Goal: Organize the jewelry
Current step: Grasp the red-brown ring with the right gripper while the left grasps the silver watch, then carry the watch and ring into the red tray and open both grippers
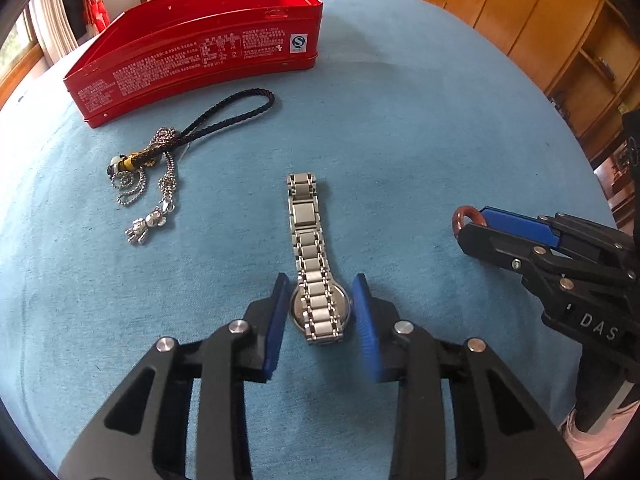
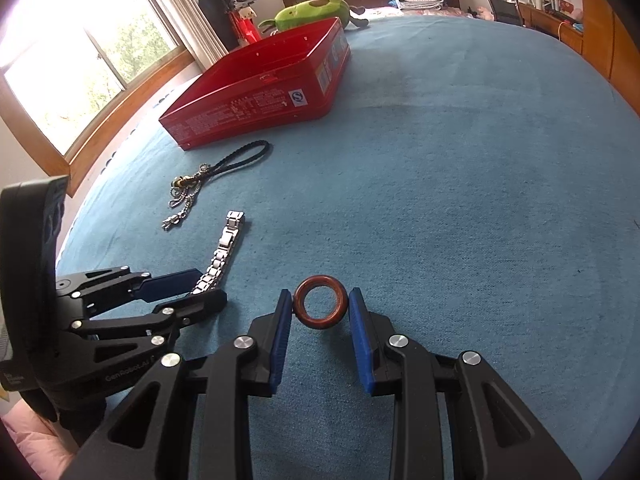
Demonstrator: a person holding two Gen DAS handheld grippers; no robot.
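Observation:
A silver metal watch (image 1: 314, 264) lies on the blue cloth, its round case between the blue pads of my left gripper (image 1: 322, 300), which is open around it with small gaps each side. A brown ring bangle (image 2: 320, 307) lies between the pads of my right gripper (image 2: 320, 312); the left pad touches it, the right pad stands just clear. A black braided cord with a yellow charm (image 1: 192, 132) and a silver bead chain with a bear pendant (image 1: 154, 208) lie left of the watch. An open red tin box (image 1: 192, 48) stands behind them.
The blue cloth (image 1: 420, 140) covers the whole surface. A green plush toy (image 2: 312, 12) sits behind the box. A window (image 2: 80, 60) is at the left and wooden cabinets (image 1: 560, 40) at the right. The two grippers are side by side, close together.

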